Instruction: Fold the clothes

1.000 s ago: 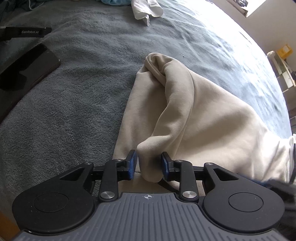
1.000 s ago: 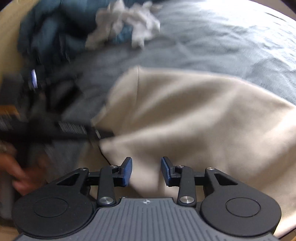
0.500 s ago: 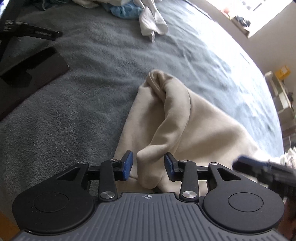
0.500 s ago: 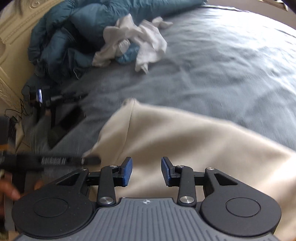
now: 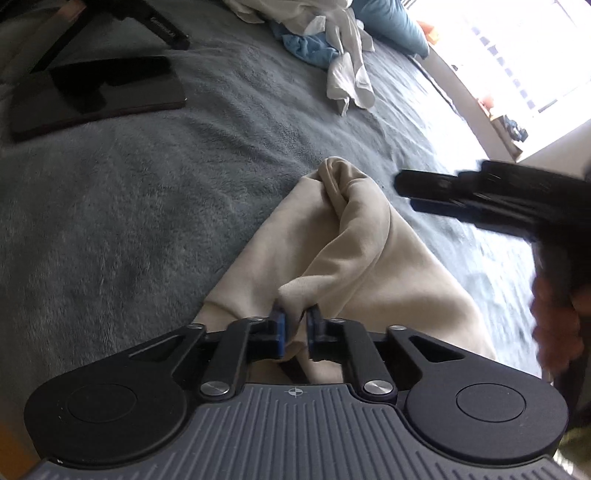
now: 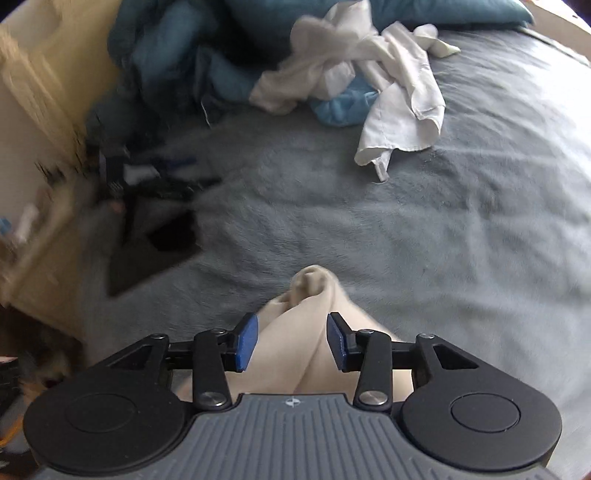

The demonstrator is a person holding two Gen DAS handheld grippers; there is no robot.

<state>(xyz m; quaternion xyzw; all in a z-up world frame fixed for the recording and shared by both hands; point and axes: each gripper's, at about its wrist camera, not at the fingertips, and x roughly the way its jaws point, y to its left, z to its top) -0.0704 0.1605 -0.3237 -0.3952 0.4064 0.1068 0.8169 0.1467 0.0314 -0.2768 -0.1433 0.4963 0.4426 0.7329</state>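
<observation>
**Left claw pinches the beige garment, right claw spread above it**

The left gripper (image 5: 294,325) is clamped on a bunched fold of the beige garment (image 5: 354,258), which stretches away ahead of it across the grey blanket (image 5: 129,206). The right gripper (image 6: 291,341) has just been opening; its jaws stand apart with the garment's ridge (image 6: 295,339) between the pads, untouched. Beyond both claws lies a crumpled white shirt (image 6: 399,99); a dark tablet (image 5: 92,92) sits far ahead-left.

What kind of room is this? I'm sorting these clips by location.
Most likely a bedroom. The work surface looks like a bed under a plush grey blanket, with a teal pillow at its far end, a heap of loose white laundry, and a beige garment being folded.
</observation>
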